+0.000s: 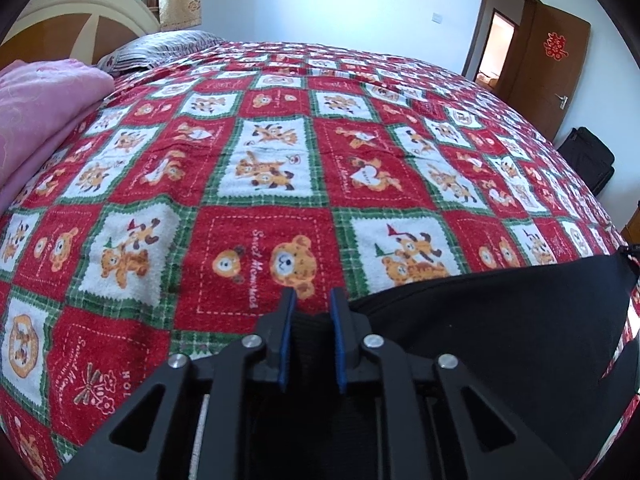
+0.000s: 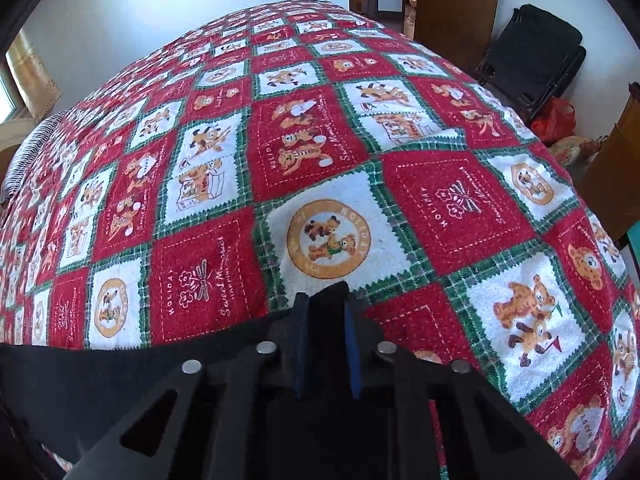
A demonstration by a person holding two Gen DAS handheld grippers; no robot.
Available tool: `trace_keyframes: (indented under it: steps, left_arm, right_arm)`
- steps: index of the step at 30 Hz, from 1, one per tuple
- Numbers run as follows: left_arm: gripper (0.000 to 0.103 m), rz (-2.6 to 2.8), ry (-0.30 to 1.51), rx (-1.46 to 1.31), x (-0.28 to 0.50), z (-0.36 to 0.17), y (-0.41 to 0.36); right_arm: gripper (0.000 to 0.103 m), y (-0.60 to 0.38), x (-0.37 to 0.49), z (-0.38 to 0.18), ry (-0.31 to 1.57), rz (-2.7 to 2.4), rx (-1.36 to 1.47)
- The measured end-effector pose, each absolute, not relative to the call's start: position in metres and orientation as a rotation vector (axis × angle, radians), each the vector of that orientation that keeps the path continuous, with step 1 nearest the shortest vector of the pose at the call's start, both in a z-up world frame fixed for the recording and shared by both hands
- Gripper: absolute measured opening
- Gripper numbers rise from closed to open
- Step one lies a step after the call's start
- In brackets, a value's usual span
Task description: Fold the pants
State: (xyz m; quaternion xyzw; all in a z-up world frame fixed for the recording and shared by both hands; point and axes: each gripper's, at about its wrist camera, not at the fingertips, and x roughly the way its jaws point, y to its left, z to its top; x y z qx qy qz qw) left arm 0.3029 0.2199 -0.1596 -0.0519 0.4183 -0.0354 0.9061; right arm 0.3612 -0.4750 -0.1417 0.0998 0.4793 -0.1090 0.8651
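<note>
Black pants (image 1: 500, 312) lie at the near edge of a bed with a red, white and green bear-pattern blanket (image 1: 280, 152). My left gripper (image 1: 312, 300) is shut on the pants' left edge; black cloth shows between its blue pads. In the right wrist view the pants (image 2: 120, 372) spread to the left along the bottom, and my right gripper (image 2: 326, 300) is shut on their right corner, with a fold of black cloth sticking up between the pads. The cloth stretches between the two grippers, lifted slightly off the blanket (image 2: 320, 160).
A pink quilt (image 1: 44, 112) and a striped pillow (image 1: 160, 50) lie at the head of the bed, by a headboard (image 1: 80, 20). Black luggage (image 2: 532, 64) and a red bag (image 2: 556, 118) stand by the wall near an open wooden door (image 1: 552, 68).
</note>
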Motion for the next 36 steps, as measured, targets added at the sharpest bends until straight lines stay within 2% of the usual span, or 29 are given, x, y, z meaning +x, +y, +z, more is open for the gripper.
trace_keyframes:
  steps: [2, 14, 24, 36]
  left_arm:
    - [0.013, -0.086, 0.854, -0.099, 0.302, -0.157, 0.219]
    - [0.013, -0.133, 0.774, -0.15, 0.286, -0.132, 0.23]
    - [0.013, -0.195, 0.701, -0.199, 0.264, -0.112, 0.236]
    - [0.013, -0.277, 0.597, -0.251, 0.206, -0.095, 0.248]
  right_arm:
    - [0.008, -0.473, 0.358, -0.137, 0.992, -0.234, 0.205]
    - [0.007, -0.464, 0.317, -0.084, 0.851, -0.238, 0.189]
    - [0.007, -0.459, 0.248, -0.043, 0.712, -0.184, 0.212]
    - [0.003, -0.469, 0.174, -0.038, 0.634, -0.154, 0.269]
